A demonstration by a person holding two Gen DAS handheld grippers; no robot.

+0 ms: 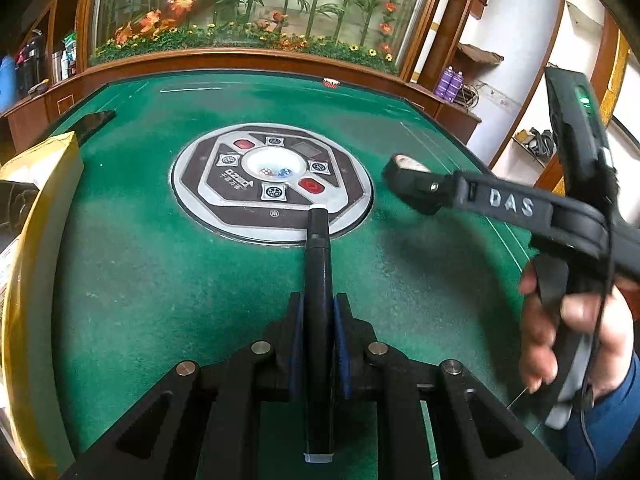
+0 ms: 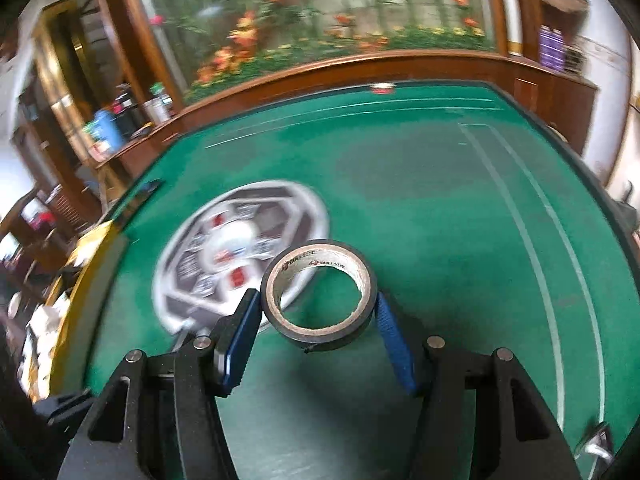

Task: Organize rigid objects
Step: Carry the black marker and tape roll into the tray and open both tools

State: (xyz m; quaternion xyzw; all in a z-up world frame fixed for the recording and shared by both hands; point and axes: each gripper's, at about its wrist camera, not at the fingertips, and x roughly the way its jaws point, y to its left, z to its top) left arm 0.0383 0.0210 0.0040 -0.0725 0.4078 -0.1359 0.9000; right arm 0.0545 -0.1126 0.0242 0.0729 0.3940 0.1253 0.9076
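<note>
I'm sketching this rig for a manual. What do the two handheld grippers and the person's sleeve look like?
Both grippers are black, angular linkages with silver pivot pins and blue ribbed pads on the fingers. In the left wrist view, the right gripper bears white "DAS" lettering, a green light and a thin black cable. The sleeve is blue.

Open green desk (image 2: 440,200) is seen ahead and rightward, while passage leftward is blocked by a yellow box (image 1: 36,240) at the edge.
</note>
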